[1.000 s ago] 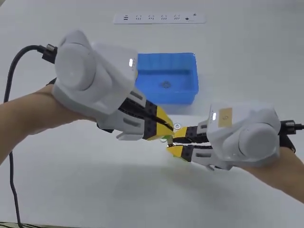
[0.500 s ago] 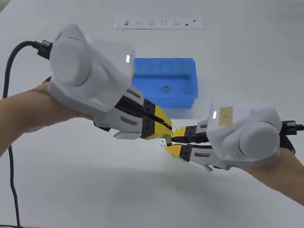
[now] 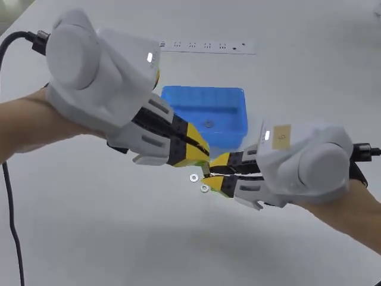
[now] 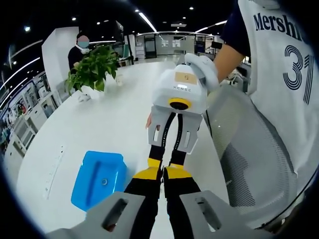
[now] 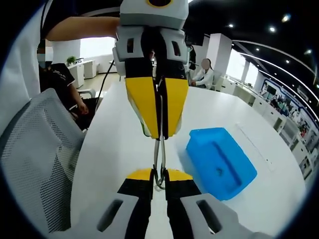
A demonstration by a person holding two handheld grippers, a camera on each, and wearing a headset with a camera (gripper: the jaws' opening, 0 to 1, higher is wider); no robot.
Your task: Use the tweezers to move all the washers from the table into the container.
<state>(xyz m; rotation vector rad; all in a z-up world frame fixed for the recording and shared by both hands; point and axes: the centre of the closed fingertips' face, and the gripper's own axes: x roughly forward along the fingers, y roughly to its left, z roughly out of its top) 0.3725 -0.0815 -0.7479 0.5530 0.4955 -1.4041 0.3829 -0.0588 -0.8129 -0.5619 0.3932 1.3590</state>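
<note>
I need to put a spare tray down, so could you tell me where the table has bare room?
Bare table lies on the near side of both grippers, and to the right of the blue container. It is crowded where the left gripper and right gripper meet over two washers before the container.

I see thin steel tweezers aloft, two silver washers flat at six o'clock from the blue plastic container, a third washer inside.
</note>
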